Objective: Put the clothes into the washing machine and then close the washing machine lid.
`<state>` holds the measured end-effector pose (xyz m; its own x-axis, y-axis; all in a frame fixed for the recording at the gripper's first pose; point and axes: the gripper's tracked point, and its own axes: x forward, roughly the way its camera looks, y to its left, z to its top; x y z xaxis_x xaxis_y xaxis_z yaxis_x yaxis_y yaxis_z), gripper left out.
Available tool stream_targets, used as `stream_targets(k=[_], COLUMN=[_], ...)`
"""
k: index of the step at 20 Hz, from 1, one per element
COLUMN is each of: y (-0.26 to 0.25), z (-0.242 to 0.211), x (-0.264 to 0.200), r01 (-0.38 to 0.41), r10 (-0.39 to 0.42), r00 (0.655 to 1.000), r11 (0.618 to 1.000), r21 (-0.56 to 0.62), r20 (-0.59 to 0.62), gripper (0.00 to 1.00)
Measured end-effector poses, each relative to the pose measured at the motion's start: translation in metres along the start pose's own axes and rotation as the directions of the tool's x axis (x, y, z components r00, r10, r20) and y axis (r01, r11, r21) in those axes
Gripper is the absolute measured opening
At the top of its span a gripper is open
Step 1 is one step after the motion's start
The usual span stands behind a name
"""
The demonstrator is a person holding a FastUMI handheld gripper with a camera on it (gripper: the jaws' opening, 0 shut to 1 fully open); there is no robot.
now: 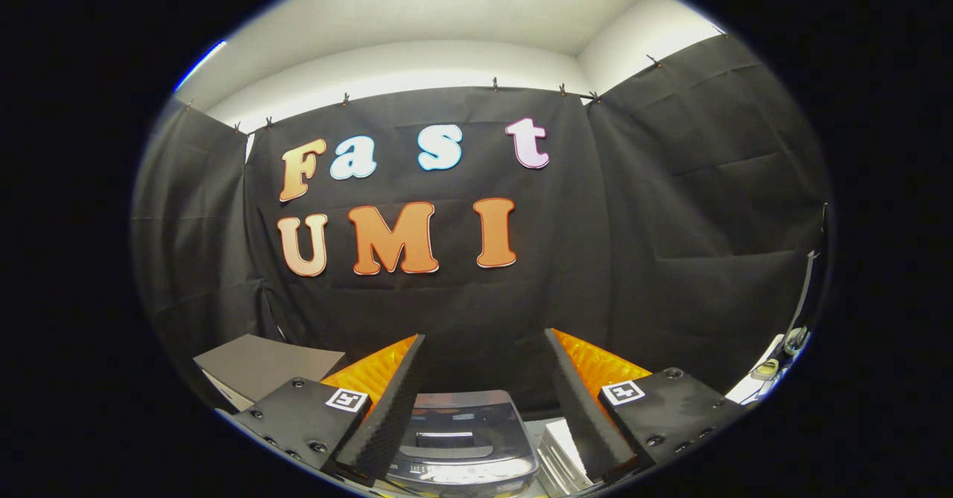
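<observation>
Left of the washing machine (pixel 463 438) you have a grey box (pixel 260 364). The machine sits low, directly ahead between your hand-held gripper's (pixel 484 386) wide, empty fingers, lid seemingly down. No clothes are evident; right of it stands a white stack (pixel 560 449).

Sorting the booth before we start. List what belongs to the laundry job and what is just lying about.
Job: washing machine, lid down, seen between the open, empty jaws of the gripper.

Lying about: grey box beyond the left finger; white slatted item beside the machine.
</observation>
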<state>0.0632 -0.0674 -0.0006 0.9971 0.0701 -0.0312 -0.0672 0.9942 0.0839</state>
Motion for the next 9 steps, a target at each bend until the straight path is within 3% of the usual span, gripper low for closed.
stream_targets(k=[9], y=[-0.026], z=[0.003], x=[-0.037], r01=[-0.017], r10=[0.017], r00=[1.000], r11=[1.000], r21=[-0.018], r20=[0.024], gripper=[0.98])
